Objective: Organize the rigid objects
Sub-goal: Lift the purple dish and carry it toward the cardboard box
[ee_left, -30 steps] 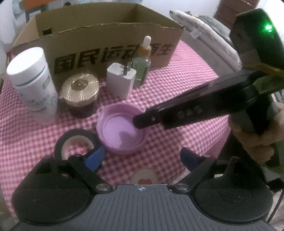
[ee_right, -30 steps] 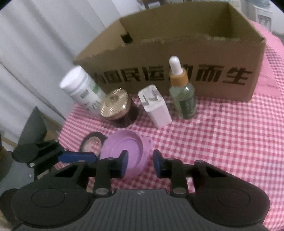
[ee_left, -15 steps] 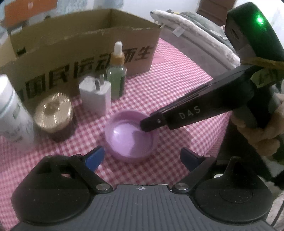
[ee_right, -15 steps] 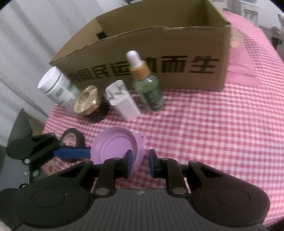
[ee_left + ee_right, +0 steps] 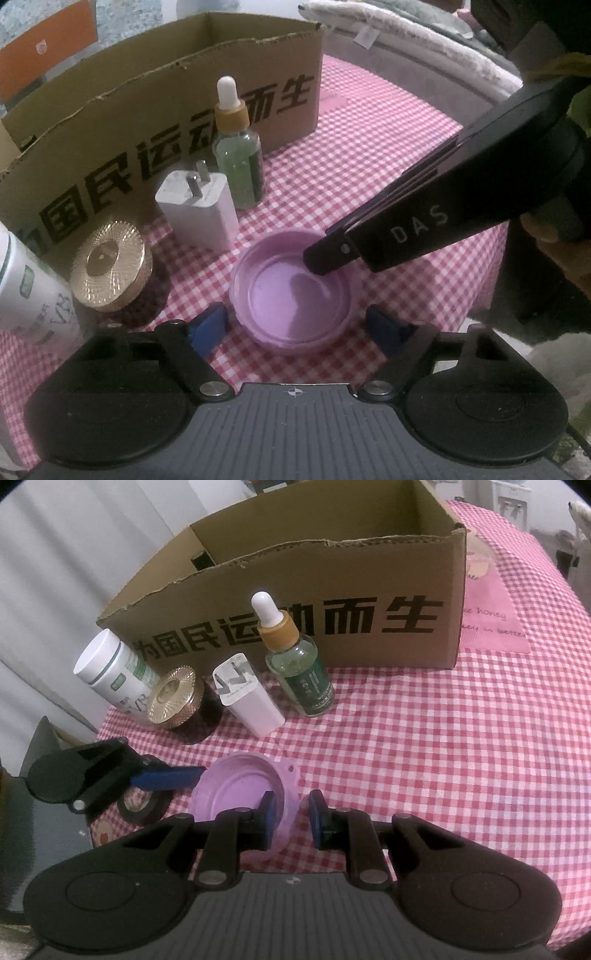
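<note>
Right wrist view showed the right gripper [image 5: 290, 823] with its fingers nearly closed, pinching the wall of the purple lid [image 5: 240, 794], which was tipped up off the checked surface [image 5: 424, 757]. The left gripper [image 5: 295, 326] straddled that lid, its fingers having just been closing, not yet pressing on it. Behind stood a dropper bottle [image 5: 299, 668], white charger [image 5: 245, 698], gold-capped jar [image 5: 175, 701] and cardboard box [image 5: 314, 602].

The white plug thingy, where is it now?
The white charger plug stands on the checkered tablecloth in front of the cardboard box, between the gold-lidded jar and the green dropper bottle.
</note>
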